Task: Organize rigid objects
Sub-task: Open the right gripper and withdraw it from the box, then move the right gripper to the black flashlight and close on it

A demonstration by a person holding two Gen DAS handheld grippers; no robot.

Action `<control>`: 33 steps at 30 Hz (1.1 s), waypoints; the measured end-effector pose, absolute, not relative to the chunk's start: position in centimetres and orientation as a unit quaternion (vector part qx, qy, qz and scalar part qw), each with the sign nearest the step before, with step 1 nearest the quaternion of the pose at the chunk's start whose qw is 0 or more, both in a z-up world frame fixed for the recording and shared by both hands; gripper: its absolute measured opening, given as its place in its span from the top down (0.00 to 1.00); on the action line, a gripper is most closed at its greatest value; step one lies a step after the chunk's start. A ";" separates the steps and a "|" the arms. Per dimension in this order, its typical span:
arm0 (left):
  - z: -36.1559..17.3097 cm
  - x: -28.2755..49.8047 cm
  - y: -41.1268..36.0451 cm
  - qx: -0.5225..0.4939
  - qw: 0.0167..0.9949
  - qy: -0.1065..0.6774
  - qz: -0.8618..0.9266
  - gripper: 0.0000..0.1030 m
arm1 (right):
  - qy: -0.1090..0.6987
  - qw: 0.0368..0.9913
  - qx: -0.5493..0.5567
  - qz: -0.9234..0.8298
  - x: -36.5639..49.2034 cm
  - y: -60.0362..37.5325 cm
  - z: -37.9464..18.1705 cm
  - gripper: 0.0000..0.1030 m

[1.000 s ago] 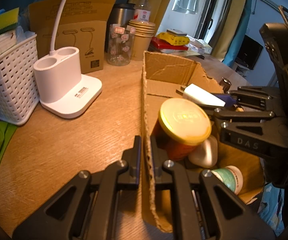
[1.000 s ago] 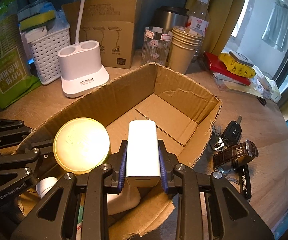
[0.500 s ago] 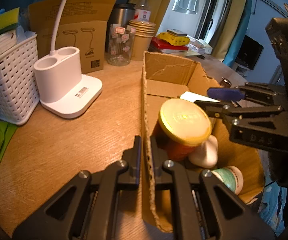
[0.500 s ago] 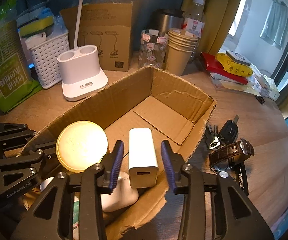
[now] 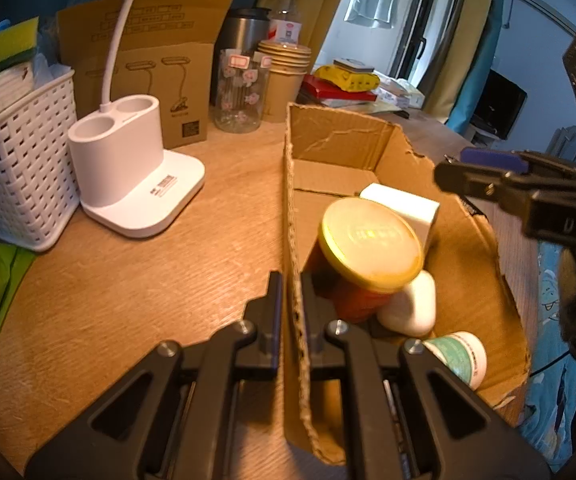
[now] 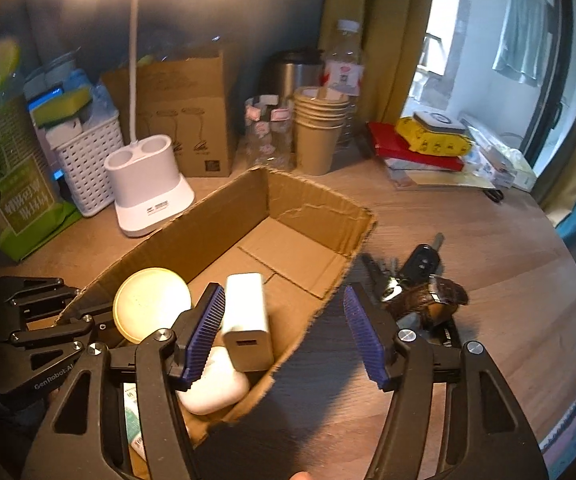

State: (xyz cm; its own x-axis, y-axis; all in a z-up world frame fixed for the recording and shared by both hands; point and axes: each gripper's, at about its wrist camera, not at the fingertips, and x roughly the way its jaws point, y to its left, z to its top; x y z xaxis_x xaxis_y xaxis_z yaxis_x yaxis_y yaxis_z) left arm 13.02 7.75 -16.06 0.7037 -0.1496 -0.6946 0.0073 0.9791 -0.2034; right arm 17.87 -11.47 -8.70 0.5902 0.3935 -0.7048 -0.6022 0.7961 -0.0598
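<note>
Two grippers work a cardboard box (image 6: pixel 303 236): the left gripper (image 5: pixel 288 304) pinches its wall, and the right gripper (image 6: pixel 284 332), jaws spread and empty, hangs over the box's edge, so swinging toward the keys (image 6: pixel 415 268) just beyond its right finger risks snagging that edge, beside the white charger (image 6: pixel 246 320).

The left wrist view sits low and close at the cardboard box's (image 5: pixel 293 216) long wall, looking along it toward the window. The right wrist view looks down from higher, above the box's (image 6: pixel 224 224) near corner, facing the back wall. Both share the box, desk lamp base (image 5: pixel 128 168) (image 6: pixel 148 184) and paper cups (image 5: pixel 284 76) (image 6: pixel 319 128).
</note>
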 end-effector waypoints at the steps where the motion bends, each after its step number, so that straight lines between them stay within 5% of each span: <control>1: -16.1 13.0 7.8 -0.093 0.918 0.383 -0.043 0.92 | 0.352 0.882 -0.146 0.279 18.0 -11.8 -8.5 0.37; 33: -15.9 13.2 7.9 -0.097 0.917 0.384 -0.044 0.92 | 0.388 0.900 -0.100 0.170 22.9 -20.8 -11.4 0.36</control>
